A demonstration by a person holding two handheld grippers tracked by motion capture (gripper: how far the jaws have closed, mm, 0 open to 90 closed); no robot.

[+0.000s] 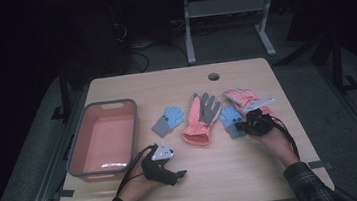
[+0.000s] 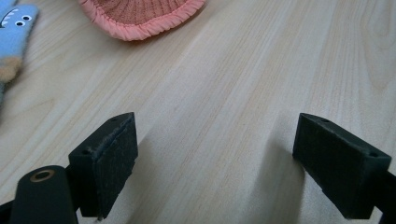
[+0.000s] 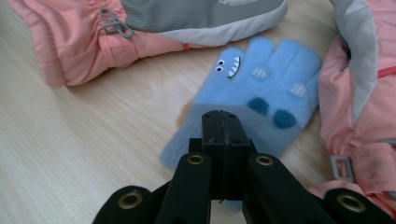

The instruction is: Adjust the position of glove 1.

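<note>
The right gripper (image 3: 220, 122) has its jaws clenched over the cuff end of a blue knit glove (image 3: 261, 100), which lies flat on the table (image 1: 224, 171) between two pink ski gloves (image 3: 79, 42); whether fabric is pinched I cannot tell. The left gripper (image 2: 210, 158) rests near the table's front edge with jaws released and nothing between them, probably waiting its turn; the pink bin (image 1: 84, 140) at the left holds no gloves, and a second blue glove (image 1: 167, 120) lies just beside it.

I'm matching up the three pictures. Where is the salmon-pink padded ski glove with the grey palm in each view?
High view: the salmon-pink padded ski glove with the grey palm lies mid-table, fingers pointing away from the person.
Left gripper view: its gathered cuff is at the top edge, left of centre.
Right gripper view: it runs across the top left.
Shared landmark: the light wooden tabletop beneath it.
</note>
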